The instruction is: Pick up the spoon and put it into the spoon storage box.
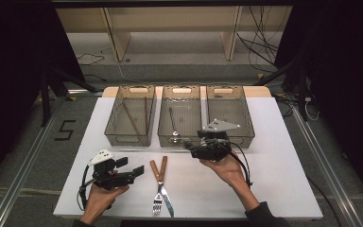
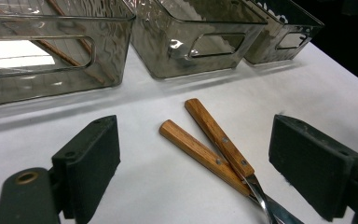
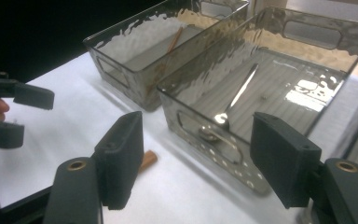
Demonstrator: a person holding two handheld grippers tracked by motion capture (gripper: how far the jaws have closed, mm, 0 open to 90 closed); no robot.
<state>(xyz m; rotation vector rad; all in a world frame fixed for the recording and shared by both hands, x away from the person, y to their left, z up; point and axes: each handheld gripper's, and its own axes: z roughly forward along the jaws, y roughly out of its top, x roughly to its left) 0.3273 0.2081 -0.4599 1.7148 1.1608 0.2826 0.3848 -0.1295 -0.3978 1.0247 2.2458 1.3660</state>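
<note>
- the left claw (image 1: 134, 171) stands wide with nothing between its pads; the wood-handled knife (image 2: 216, 137) and wood-handled fork (image 2: 198, 151) lie on the white counter (image 1: 274, 156) just ahead of it, between the lines of its two jaws, handles pointing away toward the bins.
- the two lie crossed near where handle meets metal, the knife's handle over the fork's, so they touch and will likely shift together if one is nudged.
- both look stiff and fairly light; the wooden handles are matte and should give a sure hold, while the polished blade (image 1: 167, 201) and tines (image 1: 157, 206) nearer the person look slippery and thin.
- best hold, i judge: across one handle's free far end, where the two are spread apart, pads on the flat sides.
- the right claw (image 3: 196, 154) is also wide and empty, hanging just in front of the middle clear bin (image 3: 279, 70), where a metal spoon (image 3: 226, 114) lies; the spoon would slide easily on that ribbed floor.
- beyond the left claw, the left bin (image 1: 118, 120) holds wooden chopsticks (image 1: 132, 118).
</note>
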